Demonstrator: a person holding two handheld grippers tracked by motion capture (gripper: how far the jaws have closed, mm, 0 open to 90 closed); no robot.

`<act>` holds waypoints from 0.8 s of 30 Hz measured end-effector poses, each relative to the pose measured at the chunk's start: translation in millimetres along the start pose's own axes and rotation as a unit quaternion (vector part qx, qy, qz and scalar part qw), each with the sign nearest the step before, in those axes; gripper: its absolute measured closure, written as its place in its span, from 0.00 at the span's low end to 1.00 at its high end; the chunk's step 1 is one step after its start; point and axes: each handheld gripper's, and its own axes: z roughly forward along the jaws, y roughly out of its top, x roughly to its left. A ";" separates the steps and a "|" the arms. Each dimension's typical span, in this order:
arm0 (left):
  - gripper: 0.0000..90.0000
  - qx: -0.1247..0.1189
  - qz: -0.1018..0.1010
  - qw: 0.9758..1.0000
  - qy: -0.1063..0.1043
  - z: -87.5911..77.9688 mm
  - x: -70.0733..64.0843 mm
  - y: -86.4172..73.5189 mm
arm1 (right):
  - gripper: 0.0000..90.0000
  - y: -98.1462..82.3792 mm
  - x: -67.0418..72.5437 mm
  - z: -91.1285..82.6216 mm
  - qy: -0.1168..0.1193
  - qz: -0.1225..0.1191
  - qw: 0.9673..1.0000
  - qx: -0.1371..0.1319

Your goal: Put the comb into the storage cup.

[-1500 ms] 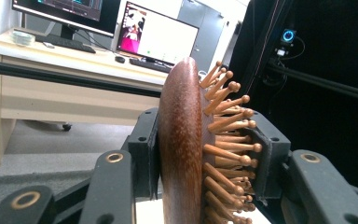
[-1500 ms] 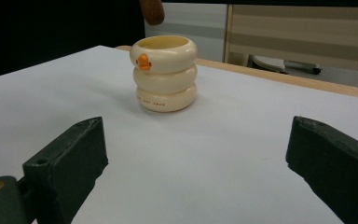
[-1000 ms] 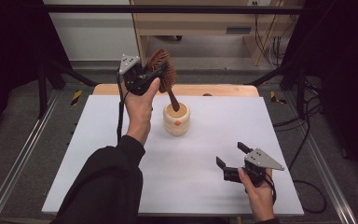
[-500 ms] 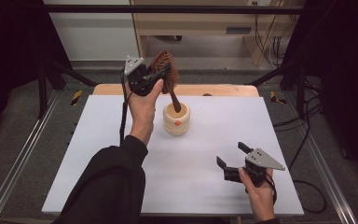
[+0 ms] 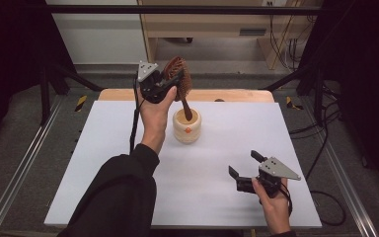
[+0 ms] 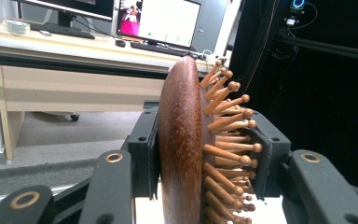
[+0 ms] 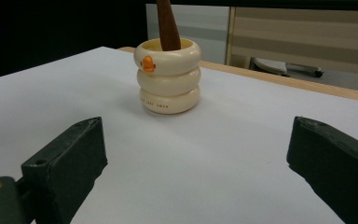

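High view: the left gripper (image 5: 170,84), raised above the far side of the white table (image 5: 128,148), clasps the head of a brown wooden hairbrush (image 5: 180,79); the brush slants downward so that its handle end stands inside a cream ringed holder (image 5: 187,127), which sits on the table just right of the person's left hand (image 5: 154,109) and bears a small orange mark on its near side. The right gripper (image 5: 246,170) lies low over the near right part of the table, well apart from the holder, its jaws spread with nothing between them; the right hand (image 5: 271,202) grips it from below. Left gripper view: the two black jaws are clenched on the hairbrush (image 6: 182,154), one pad against its smooth rounded back, the other against the wooden pins, which end in small knobs; a desk with a monitor (image 6: 161,21) stands in the background. Right gripper view: the jaws stand released, wide apart at the lower corners, above bare white table (image 7: 214,168); between them and farther off stands the holder (image 7: 169,77), built of three stacked rings with an orange duck-like mark on the top ring, and the brush handle (image 7: 168,23) rises out of its mouth.
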 end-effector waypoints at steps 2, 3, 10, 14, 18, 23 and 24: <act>0.58 0.001 0.003 1.000 0.000 1.1 -0.4 -1.9 | 0.05 0.1 0.0 0.0 0.001 -0.001 1.000 0.000; 0.58 0.003 0.005 1.000 0.000 1.9 -0.5 -3.4 | 0.05 0.1 -0.1 0.0 0.001 -0.001 1.000 0.000; 0.58 0.005 0.005 1.000 0.002 3.1 -2.7 -8.6 | 0.05 0.5 -1.4 0.4 0.002 -0.001 1.000 0.001; 0.58 0.005 0.008 1.000 0.001 3.3 -3.2 -9.7 | 0.05 0.5 -1.2 1.1 0.000 0.000 1.000 0.001; 0.58 0.007 0.007 1.000 0.003 4.1 -2.5 -10.0 | 0.05 0.5 -1.6 1.2 0.001 0.000 1.000 0.000; 0.58 0.010 0.006 1.000 0.005 4.4 -1.5 -10.0 | 0.05 0.3 -3.2 0.6 0.001 0.002 1.000 -0.001; 0.58 0.011 0.008 1.000 0.005 4.4 -1.5 -10.0 | 0.05 0.3 -3.1 0.8 0.001 0.003 1.000 -0.001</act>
